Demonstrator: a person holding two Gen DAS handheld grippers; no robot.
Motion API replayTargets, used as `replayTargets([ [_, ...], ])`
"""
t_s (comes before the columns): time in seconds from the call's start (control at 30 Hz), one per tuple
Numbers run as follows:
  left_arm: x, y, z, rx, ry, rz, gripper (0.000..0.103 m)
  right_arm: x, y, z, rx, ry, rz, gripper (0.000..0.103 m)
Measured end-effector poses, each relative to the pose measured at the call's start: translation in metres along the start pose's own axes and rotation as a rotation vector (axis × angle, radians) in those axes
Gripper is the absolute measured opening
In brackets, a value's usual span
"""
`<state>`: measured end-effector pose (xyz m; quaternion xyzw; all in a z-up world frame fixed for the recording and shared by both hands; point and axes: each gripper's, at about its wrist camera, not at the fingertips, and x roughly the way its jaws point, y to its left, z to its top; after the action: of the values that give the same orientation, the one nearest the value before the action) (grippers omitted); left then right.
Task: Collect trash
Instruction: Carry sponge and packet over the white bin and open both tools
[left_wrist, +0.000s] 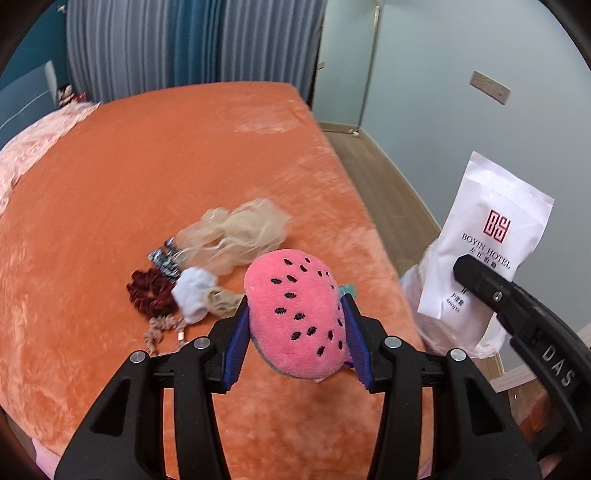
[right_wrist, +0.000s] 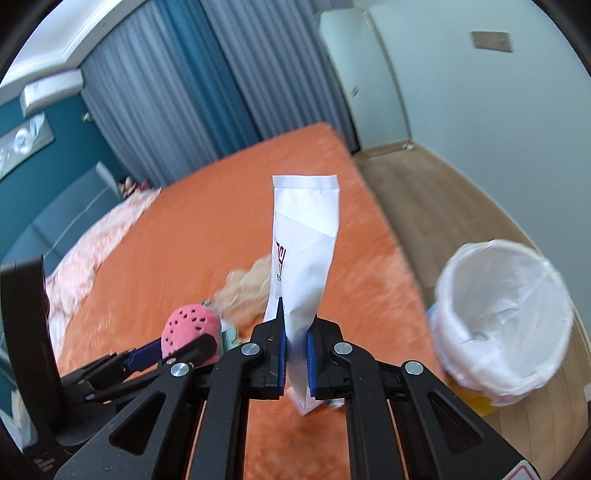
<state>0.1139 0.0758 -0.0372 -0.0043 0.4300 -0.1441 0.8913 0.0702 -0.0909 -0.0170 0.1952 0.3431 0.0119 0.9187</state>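
Observation:
My left gripper is shut on a pink plush toy with black seed marks, held above the orange bed. The toy also shows in the right wrist view. My right gripper is shut on a white hotel sachet, held upright over the bed's right side; the sachet shows in the left wrist view. A bin lined with a white bag stands on the floor right of the bed.
On the bed lie a beige stocking, a dark red scrunchie, a white sock, a black-and-white clip and a tan hair tie. A pink quilt covers the bed's far left. Wooden floor runs along the right.

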Motion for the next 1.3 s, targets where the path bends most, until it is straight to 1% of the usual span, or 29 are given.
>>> replayTargets([
  [0.13, -0.009, -0.038, 0.008, 0.057, -0.025, -0.035, 0.046, -0.03, -0.034, 0.013, 0.053, -0.069, -0.036, 0.008],
  [0.23, -0.013, -0.065, 0.013, 0.102, -0.04, -0.067, 0.046, -0.048, -0.057, 0.015, 0.093, -0.102, -0.07, 0.008],
  [0.37, -0.018, -0.104, 0.017, 0.155, -0.052, -0.125, 0.046, -0.069, -0.092, 0.013, 0.147, -0.129, -0.112, 0.008],
  [0.5, -0.02, -0.138, 0.018, 0.195, -0.055, -0.179, 0.046, -0.083, -0.118, 0.009, 0.193, -0.147, -0.146, 0.008],
  [0.67, -0.017, -0.169, 0.018, 0.225, -0.043, -0.234, 0.046, -0.096, -0.148, 0.003, 0.238, -0.162, -0.183, 0.008],
  [0.93, 0.001, -0.206, 0.018, 0.256, -0.009, -0.332, 0.048, -0.094, -0.176, -0.004, 0.284, -0.144, -0.226, 0.008],
  [1.03, 0.012, -0.215, 0.021, 0.263, 0.007, -0.356, 0.048, -0.088, -0.181, -0.006, 0.286, -0.127, -0.238, 0.009],
  [1.3, 0.045, -0.233, 0.028, 0.268, 0.054, -0.386, 0.05, -0.068, -0.201, -0.012, 0.303, -0.092, -0.246, 0.009],
])
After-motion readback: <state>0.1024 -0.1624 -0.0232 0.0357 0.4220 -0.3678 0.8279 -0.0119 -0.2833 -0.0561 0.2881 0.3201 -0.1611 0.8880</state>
